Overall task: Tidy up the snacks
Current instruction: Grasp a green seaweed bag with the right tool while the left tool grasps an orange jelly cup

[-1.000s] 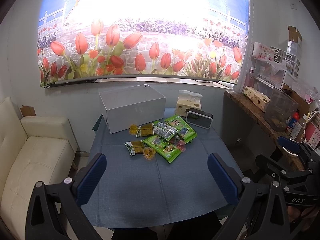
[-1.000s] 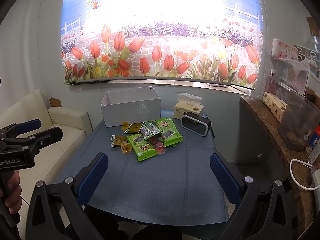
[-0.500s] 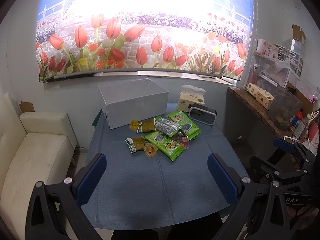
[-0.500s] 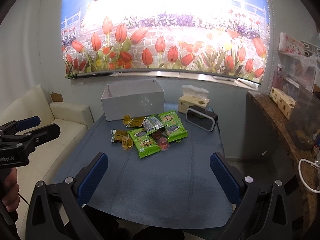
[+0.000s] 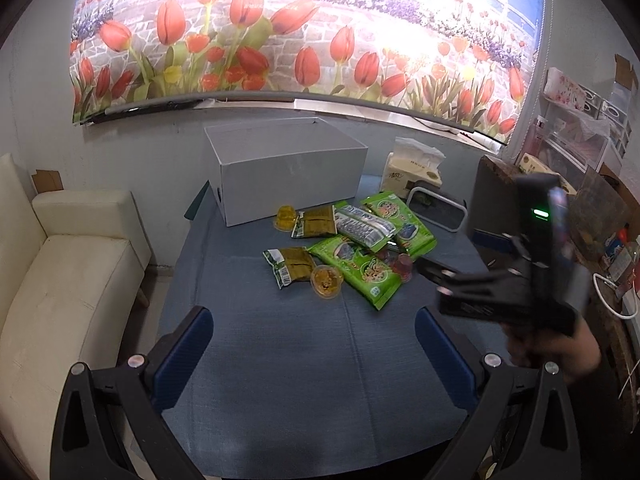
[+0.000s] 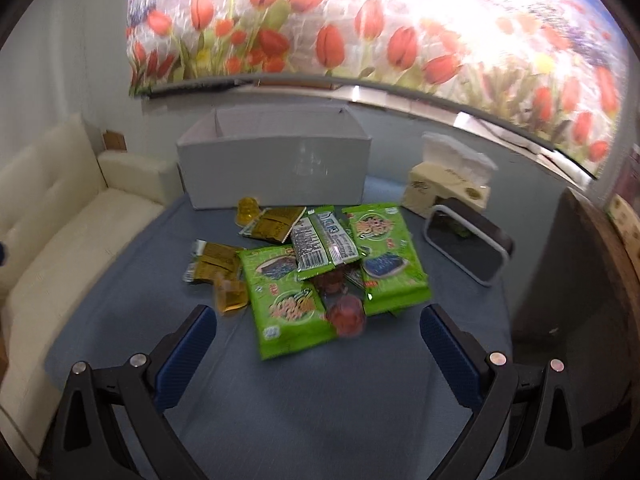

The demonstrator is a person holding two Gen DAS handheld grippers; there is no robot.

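Note:
A pile of snacks lies mid-table in front of an open white box (image 5: pixel 286 168): green packets (image 5: pixel 354 266), a silver packet (image 5: pixel 362 226), brown packets (image 5: pixel 290 266), yellow jelly cups (image 5: pixel 326 280) and a red jelly cup (image 5: pixel 402 266). My left gripper (image 5: pixel 316 348) hangs open over the near part of the blue table (image 5: pixel 280 392), well short of the pile. My right gripper (image 6: pixel 318 344) is open too, its fingers just short of a green packet (image 6: pixel 286 292) and the red cup (image 6: pixel 346 314). The white box (image 6: pixel 276 164) stands behind the pile.
A tissue box (image 5: pixel 414 164) and a grey-framed device (image 5: pixel 438 208) sit at the back right of the table. A cream sofa (image 5: pixel 60 272) runs along the left. A hand (image 5: pixel 552 348) holds the right tool. A cluttered counter (image 5: pixel 600 208) lines the right wall.
The right gripper has swung forward and down toward the snack pile, and now shows large at the right of the left wrist view. The left gripper has edged closer to the table.

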